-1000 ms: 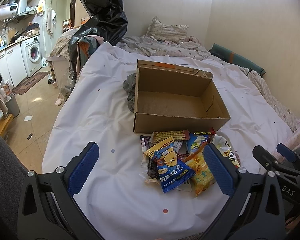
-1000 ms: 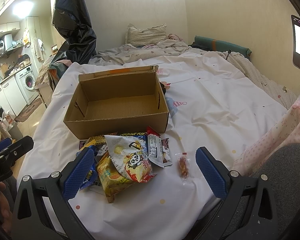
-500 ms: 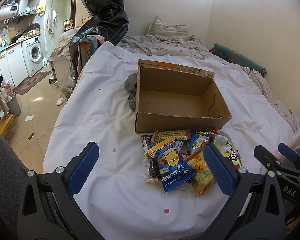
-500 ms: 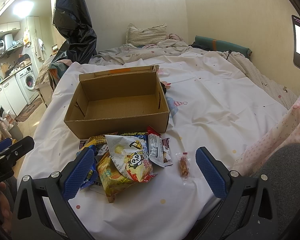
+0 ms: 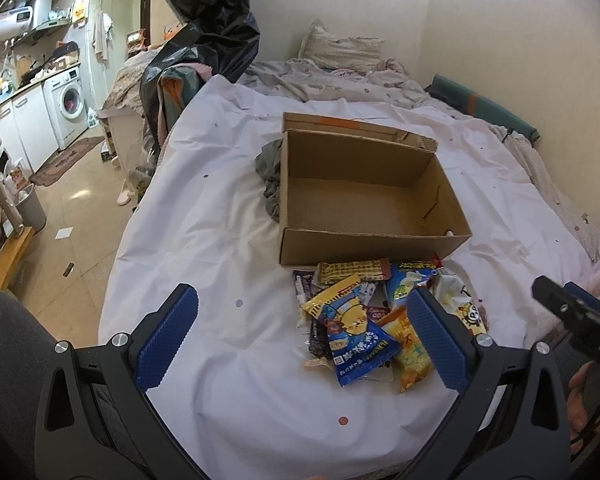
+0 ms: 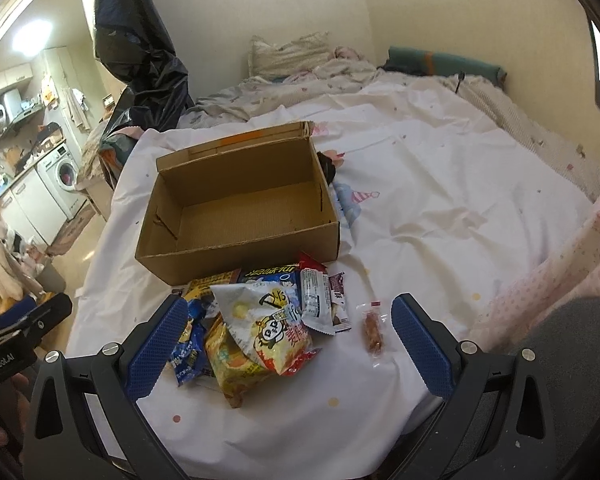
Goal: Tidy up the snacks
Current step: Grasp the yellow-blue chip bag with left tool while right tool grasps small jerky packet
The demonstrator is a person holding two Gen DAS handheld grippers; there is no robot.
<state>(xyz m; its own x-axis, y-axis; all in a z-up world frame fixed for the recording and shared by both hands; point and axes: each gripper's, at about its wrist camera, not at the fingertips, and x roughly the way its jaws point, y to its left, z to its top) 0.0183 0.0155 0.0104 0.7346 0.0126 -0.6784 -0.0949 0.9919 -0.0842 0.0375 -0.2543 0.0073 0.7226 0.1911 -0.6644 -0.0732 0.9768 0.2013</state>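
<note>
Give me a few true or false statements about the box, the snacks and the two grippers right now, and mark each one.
1. The cardboard box holds no snacks. True.
2. The snack pile lies behind the box. False: it lies in front of it, on the white sheet.
3. The left gripper is shut on the blue packet. False: it is open and holds nothing.
4. The right gripper is open. True.
5. A small clear-wrapped snack lies apart, right of the pile. True.

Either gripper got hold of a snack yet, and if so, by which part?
Nothing is held. The left gripper and right gripper are both open above the snack pile, touching none.
</note>
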